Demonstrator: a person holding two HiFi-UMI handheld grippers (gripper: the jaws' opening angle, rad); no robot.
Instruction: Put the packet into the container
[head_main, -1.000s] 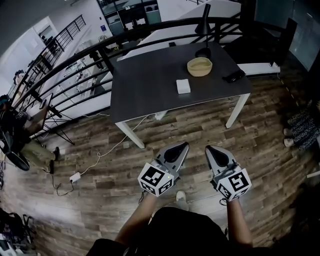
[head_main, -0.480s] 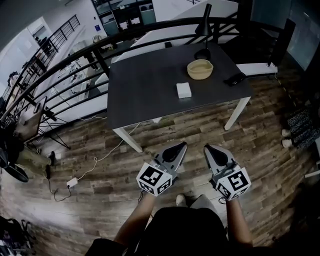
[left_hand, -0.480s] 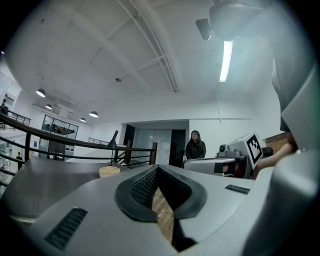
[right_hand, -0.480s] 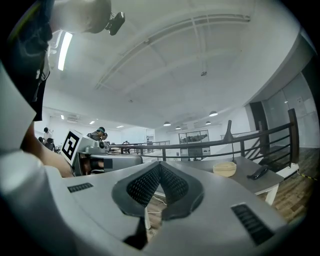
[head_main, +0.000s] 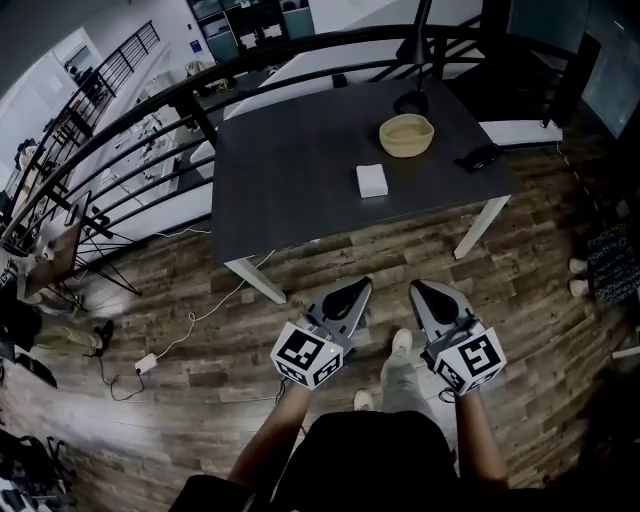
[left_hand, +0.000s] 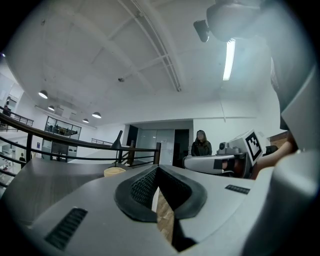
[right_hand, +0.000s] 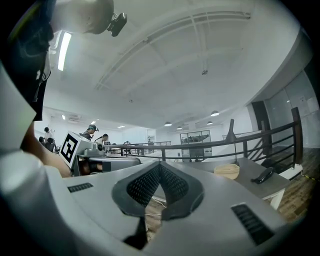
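Packet (head_main: 372, 180) near container (head_main: 406, 134) on table (head_main: 290, 170); markings unreadable.

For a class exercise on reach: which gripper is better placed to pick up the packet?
Left, probably: the left gripper lines up with the packet, while the right gripper sits off to its side. Both are shut, short of the table.

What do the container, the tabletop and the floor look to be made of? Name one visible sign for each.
Container: probably pale wood or bamboo, matt; tan colour, thick rounded rim.
Tabletop: likely laminate, dark grey and matt; even surface, no grain.
Floor: wood-look planks, real wood or vinyl; streaked boards with visible joints.
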